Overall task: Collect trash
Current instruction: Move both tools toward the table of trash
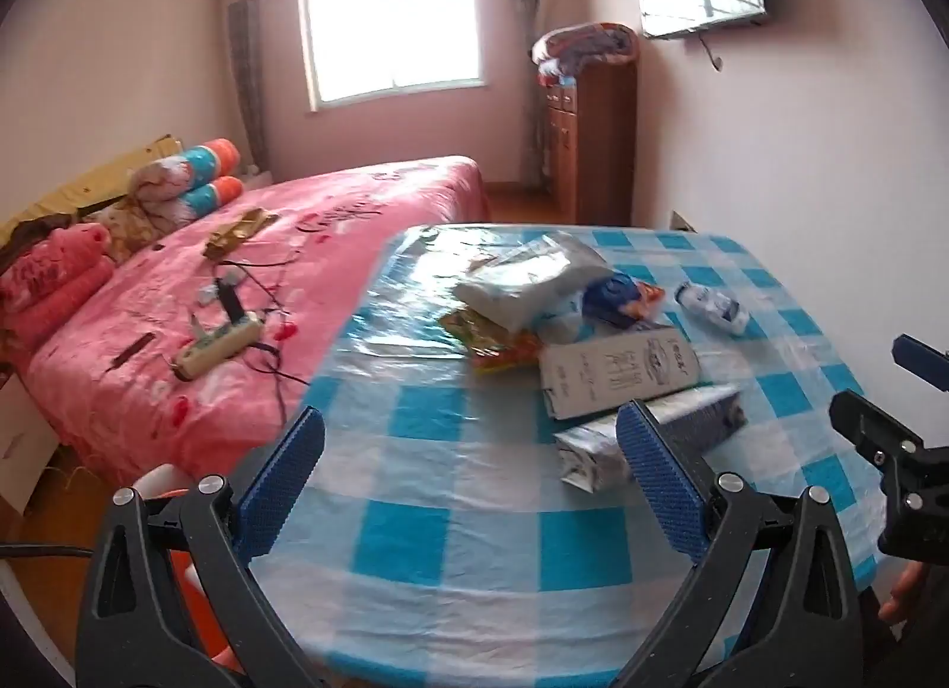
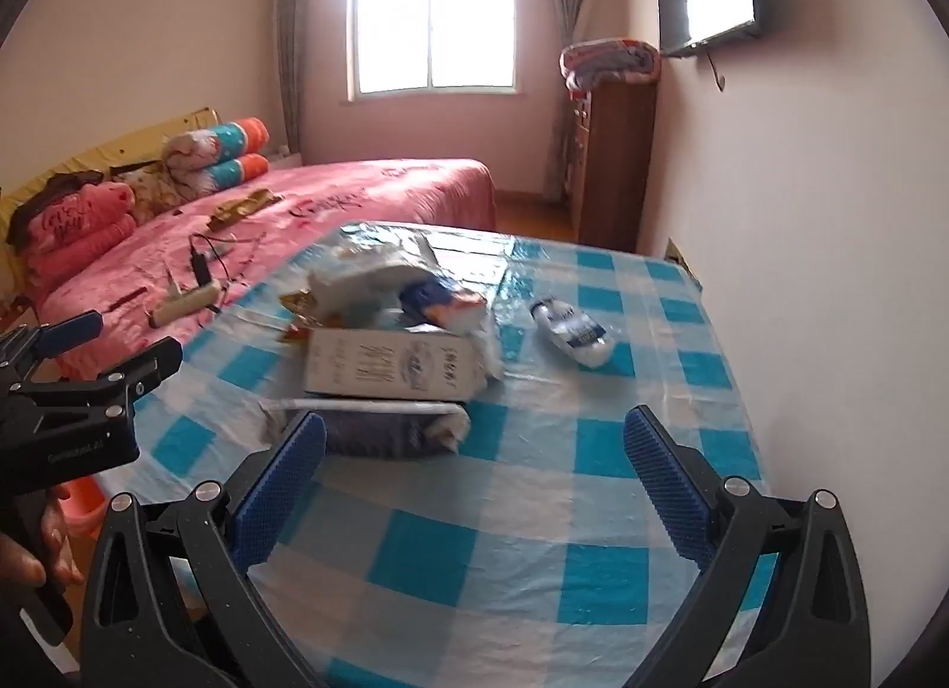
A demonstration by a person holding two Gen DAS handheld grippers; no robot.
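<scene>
**Both claws open, nothing picked yet**

Left claw [image 1: 471, 439] and right claw [image 2: 474, 442] hang spread wide over the near end of the worktop [image 2: 522, 557], both empty. You look to be at the approach step. Trash sits mid-worktop in one heap: white carton [image 2: 388, 368], silver foil bag [image 1: 646, 439] nearest you, grey pouch [image 1: 528, 282], orange snack wrapper [image 1: 504, 347]. Crushed bottle [image 2: 572, 329] lies apart toward the wall. No bin in either view. Next move: go forward and down on the foil bag, pinch an edge; it lies flat.

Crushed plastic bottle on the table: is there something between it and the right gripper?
Nothing visible. Only bare checked tablecloth lies between the open right gripper and the crushed bottle; the grey carton sits left.
</scene>
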